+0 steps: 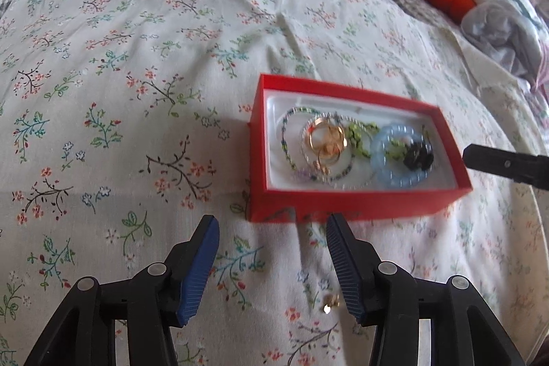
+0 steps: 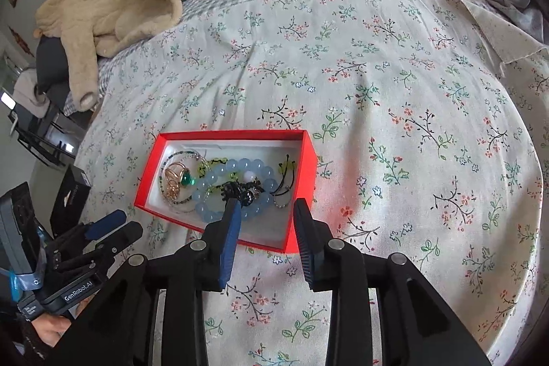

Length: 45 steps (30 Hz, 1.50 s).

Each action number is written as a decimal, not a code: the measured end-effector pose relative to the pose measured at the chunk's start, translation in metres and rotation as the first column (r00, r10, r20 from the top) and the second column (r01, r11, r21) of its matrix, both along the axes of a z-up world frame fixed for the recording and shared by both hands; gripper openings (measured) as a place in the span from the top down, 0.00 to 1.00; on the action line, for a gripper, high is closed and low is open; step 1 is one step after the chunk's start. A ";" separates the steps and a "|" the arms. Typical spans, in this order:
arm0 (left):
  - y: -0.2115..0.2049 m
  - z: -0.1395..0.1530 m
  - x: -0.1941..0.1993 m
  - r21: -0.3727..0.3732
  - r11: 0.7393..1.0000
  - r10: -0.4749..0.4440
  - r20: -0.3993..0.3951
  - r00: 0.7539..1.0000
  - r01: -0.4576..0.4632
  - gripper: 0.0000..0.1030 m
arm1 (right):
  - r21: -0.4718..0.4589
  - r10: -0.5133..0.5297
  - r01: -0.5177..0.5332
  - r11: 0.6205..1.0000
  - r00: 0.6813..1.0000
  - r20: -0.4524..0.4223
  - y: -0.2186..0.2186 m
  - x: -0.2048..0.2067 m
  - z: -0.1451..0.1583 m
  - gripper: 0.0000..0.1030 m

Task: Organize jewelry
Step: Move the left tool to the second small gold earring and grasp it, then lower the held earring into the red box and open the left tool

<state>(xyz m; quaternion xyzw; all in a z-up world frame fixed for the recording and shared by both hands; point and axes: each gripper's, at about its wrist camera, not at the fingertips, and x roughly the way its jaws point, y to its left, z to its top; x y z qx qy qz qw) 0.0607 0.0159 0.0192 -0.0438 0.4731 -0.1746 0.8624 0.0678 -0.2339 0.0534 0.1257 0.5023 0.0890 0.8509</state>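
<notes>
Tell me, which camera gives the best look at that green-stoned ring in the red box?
The right wrist view: there the green-stoned ring shows its bright stone clearly, lying among gold rings inside the red box. The left wrist view shows only gold rings there; no green stone shows.
</notes>
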 end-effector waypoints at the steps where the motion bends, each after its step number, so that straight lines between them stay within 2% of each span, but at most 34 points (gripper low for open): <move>1: -0.001 -0.002 -0.003 0.007 1.000 -0.014 -0.004 1.000 0.014 0.46 | -0.013 0.007 -0.007 1.000 1.000 -0.005 0.001 -0.003 -0.001 0.67; 6: -0.007 -0.011 -0.015 0.041 0.996 -0.075 -0.017 0.997 0.076 0.46 | -0.049 0.042 -0.044 0.998 0.998 -0.040 0.005 -0.019 -0.006 0.67; 10: -0.016 -0.016 -0.028 0.050 0.987 -0.149 -0.015 0.989 0.150 0.47 | -0.063 0.032 -0.034 0.997 0.999 -0.034 0.000 -0.030 -0.006 0.66; 14: -0.026 -0.024 -0.042 0.069 0.967 -0.245 -0.014 0.969 0.245 0.47 | -0.070 0.033 -0.037 0.997 0.998 -0.052 -0.002 -0.041 -0.013 0.52; 16: -0.030 -0.027 -0.048 0.067 0.955 -0.288 -0.020 0.957 0.289 0.52 | -0.070 0.054 -0.058 0.996 0.997 -0.061 0.001 -0.046 -0.016 0.49; 20: -0.036 -0.034 -0.053 0.058 0.936 -0.345 -0.042 0.938 0.347 0.65 | -0.091 0.083 -0.091 0.992 0.993 -0.084 0.007 -0.055 -0.026 0.48; 22: -0.039 -0.039 -0.054 0.060 0.932 -0.354 -0.062 0.933 0.358 0.73 | -0.097 0.098 -0.108 0.989 0.990 -0.102 0.010 -0.057 -0.032 0.48; 25: -0.044 -0.045 -0.052 0.086 0.929 -0.354 -0.068 0.933 0.359 0.76 | -0.102 0.111 -0.123 0.987 0.987 -0.120 0.014 -0.060 -0.038 0.48; 30: -0.050 -0.048 -0.045 0.104 0.935 -0.335 -0.066 0.940 0.340 0.77 | -0.108 0.124 -0.139 0.984 0.983 -0.133 0.019 -0.060 -0.044 0.48; 38: -0.058 -0.051 -0.041 0.152 0.929 -0.335 -0.047 0.941 0.338 0.80 | -0.104 0.127 -0.141 0.984 0.983 -0.134 0.022 -0.061 -0.043 0.48; 41: -0.058 -0.052 -0.041 0.172 0.927 -0.333 -0.038 0.942 0.334 0.87 | -0.103 0.121 -0.135 0.985 0.984 -0.133 0.022 -0.060 -0.043 0.48; 43: -0.058 -0.052 -0.041 0.196 0.924 -0.328 -0.031 0.944 0.327 0.95 | -0.100 0.115 -0.129 0.987 0.985 -0.131 0.021 -0.060 -0.042 0.48; 45: -0.059 -0.051 -0.041 0.204 0.923 -0.327 -0.027 0.944 0.326 0.96 | -0.098 0.106 -0.119 0.988 0.986 -0.129 0.019 -0.059 -0.041 0.48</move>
